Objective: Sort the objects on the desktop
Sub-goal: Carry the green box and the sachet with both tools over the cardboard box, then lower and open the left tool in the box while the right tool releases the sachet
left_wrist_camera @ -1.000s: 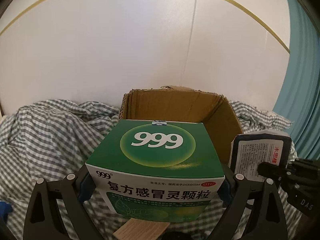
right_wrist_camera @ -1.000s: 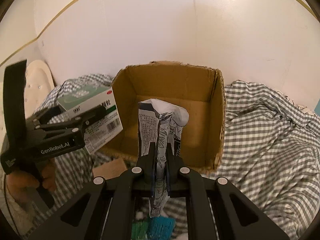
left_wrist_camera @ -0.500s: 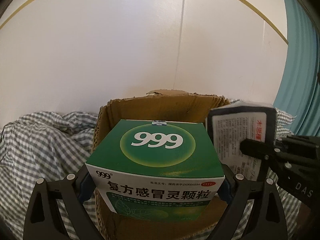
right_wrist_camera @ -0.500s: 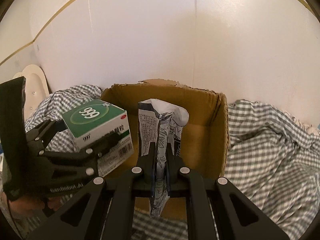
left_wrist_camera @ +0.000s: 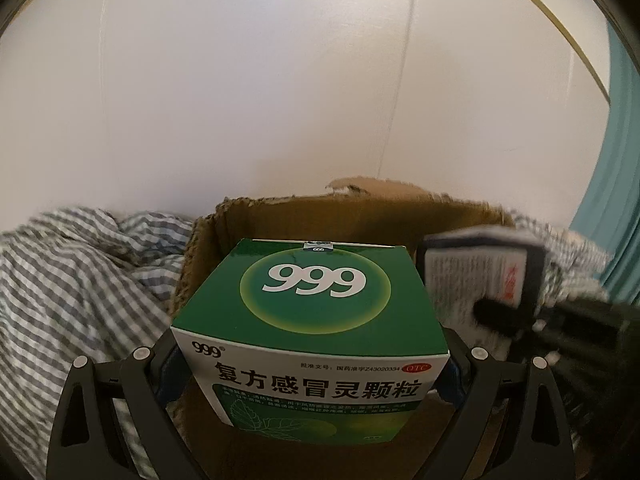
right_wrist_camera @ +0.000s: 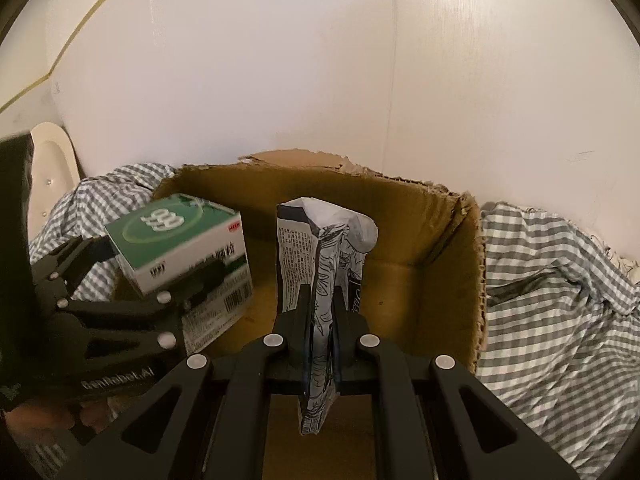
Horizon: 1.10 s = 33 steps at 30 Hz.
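Your left tool (left_wrist_camera: 312, 364) clamps the green-and-white 999 medicine carton (left_wrist_camera: 312, 300); your right tool (right_wrist_camera: 320, 316) pinches the black-and-white printed packet (right_wrist_camera: 320, 264). Both hang over the open brown cardboard box (right_wrist_camera: 472, 264). Lower each inside, well apart, before releasing.

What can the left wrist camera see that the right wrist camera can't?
Only the left wrist view shows the teal curtain at the right edge and the Chinese lettering on the front of the green 999 medicine box. Only the right wrist view shows the cream board against the wall and the hand holding the left gripper. Both show the cardboard box, the checked cloth, the medicine box, and the black-and-white printed packet pinched in the right gripper.
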{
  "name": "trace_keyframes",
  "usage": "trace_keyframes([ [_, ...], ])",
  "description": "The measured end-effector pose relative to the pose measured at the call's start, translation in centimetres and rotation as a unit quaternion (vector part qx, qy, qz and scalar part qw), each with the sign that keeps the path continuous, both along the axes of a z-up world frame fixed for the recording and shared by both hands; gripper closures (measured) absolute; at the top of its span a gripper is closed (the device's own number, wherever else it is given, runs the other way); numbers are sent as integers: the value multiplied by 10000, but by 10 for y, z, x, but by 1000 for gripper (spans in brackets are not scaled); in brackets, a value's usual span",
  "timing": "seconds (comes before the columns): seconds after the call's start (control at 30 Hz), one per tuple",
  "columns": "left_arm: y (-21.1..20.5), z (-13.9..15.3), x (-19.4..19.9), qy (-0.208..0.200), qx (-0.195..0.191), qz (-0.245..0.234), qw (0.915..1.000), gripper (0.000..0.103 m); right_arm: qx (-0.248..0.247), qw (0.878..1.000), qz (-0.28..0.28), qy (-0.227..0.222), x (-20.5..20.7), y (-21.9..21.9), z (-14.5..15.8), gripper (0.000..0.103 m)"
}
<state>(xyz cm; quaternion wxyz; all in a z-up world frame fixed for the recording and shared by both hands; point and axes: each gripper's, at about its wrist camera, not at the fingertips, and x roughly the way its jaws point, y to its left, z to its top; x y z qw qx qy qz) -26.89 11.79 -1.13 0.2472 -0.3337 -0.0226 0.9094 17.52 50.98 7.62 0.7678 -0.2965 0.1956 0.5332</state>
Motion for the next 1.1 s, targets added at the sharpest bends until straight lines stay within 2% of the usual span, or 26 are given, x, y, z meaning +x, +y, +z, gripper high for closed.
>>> trace_keyframes([
  [0.1,5,-2,-6,-87,63,41,9999,6,-8,10000,-58,20,7,4,-3,96],
  [0.23,10,-6,-8,23,-134,66,9999,6,-27,9997,-171,147,20,9,-9,96],
  [0.43,14,-12,-10,-2,-228,118,9997,6,3,9993,-226,295,28,12,-11,96],
  [0.57,17,-16,-10,69,-334,117,9993,0,71,9985,-280,455,34,13,-9,96],
  [0.63,18,-18,-12,75,-405,112,9991,0,33,9984,-314,460,38,10,-7,96],
  [0.7,20,-20,-12,70,-500,96,9987,0,115,9982,-363,468,39,8,-4,91],
  [0.77,20,-22,-14,-4,-560,118,9984,0,230,9978,-374,489,39,4,0,63],
  [0.8,19,-23,-14,-15,-550,112,9984,0,291,9977,-381,476,39,1,4,60],
  [0.97,18,-17,-6,-64,-459,166,9988,0,411,9977,-448,285,36,-7,16,58],
  [1.1,11,-7,8,-158,-306,264,9991,0,469,9968,-521,386,28,-15,25,58],
])
